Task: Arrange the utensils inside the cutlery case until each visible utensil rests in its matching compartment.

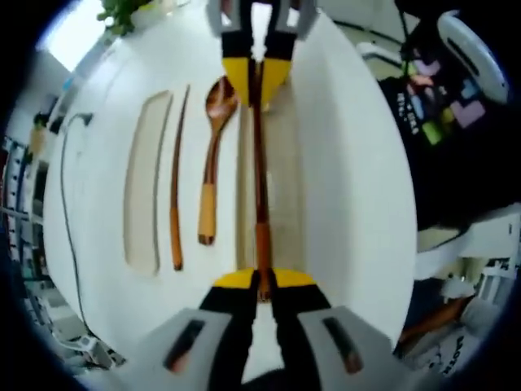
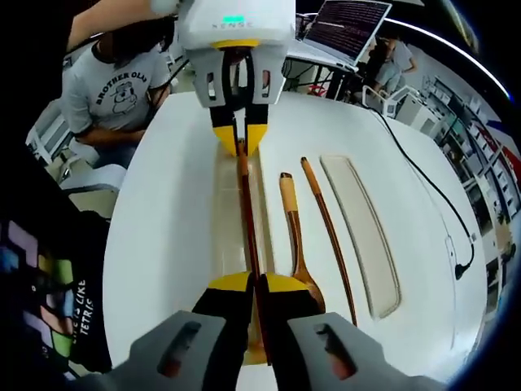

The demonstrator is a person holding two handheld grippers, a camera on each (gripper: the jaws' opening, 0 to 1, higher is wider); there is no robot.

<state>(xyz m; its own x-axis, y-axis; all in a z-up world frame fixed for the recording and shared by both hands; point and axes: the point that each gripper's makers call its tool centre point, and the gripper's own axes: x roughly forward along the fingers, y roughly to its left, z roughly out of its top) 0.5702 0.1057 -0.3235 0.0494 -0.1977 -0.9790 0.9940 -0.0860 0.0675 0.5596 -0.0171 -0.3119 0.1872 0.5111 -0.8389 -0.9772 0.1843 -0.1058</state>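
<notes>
On the white table, a pale lid, a thin brown wooden chopstick and a wooden spoon lay parallel, running six to twelve o'clock. Right of these, a second chopstick was held over the translucent cutlery case, clamped by the left gripper at six and the right gripper at twelve.

A white table stands amid desks, with a laptop behind.
</notes>
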